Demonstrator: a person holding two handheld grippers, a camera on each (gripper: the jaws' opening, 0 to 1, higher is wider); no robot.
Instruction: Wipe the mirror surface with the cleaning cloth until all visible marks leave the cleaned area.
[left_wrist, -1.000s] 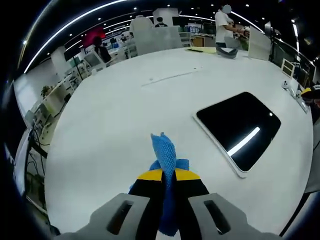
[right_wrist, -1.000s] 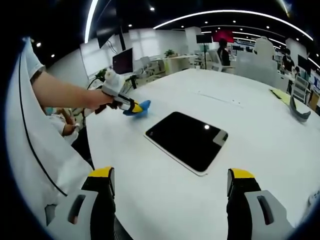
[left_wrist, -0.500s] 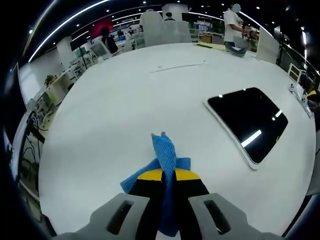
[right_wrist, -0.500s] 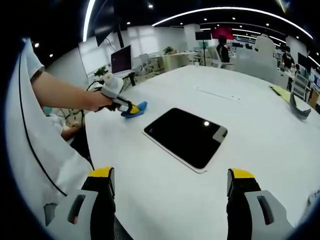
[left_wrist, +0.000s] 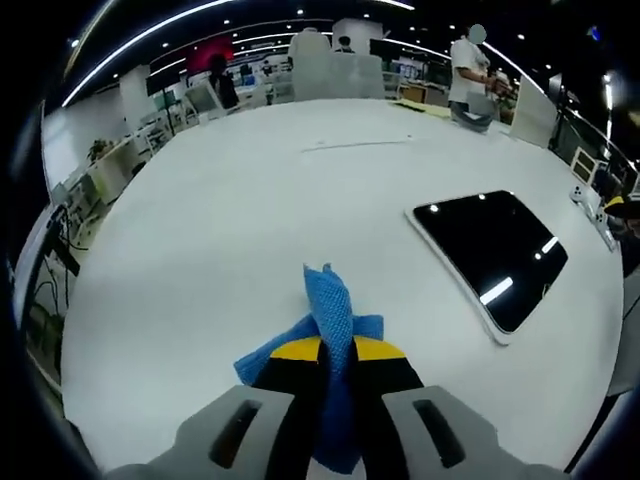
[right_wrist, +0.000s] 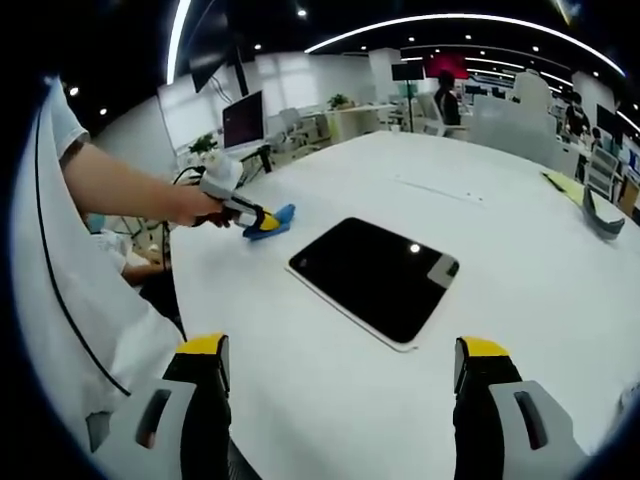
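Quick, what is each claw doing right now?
Left claw: shut on the blue cloth, beside the mirror, not on it.
Right claw: open, holding nothing, above the white table.

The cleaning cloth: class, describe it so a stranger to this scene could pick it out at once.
Start at the big round white table, where a dark rectangular mirror lies flat. Beside the mirror, apart from it and toward the person's arm, the left gripper pinches a crumpled cleaning cloth. It is the only bright blue, soft thing on the table.
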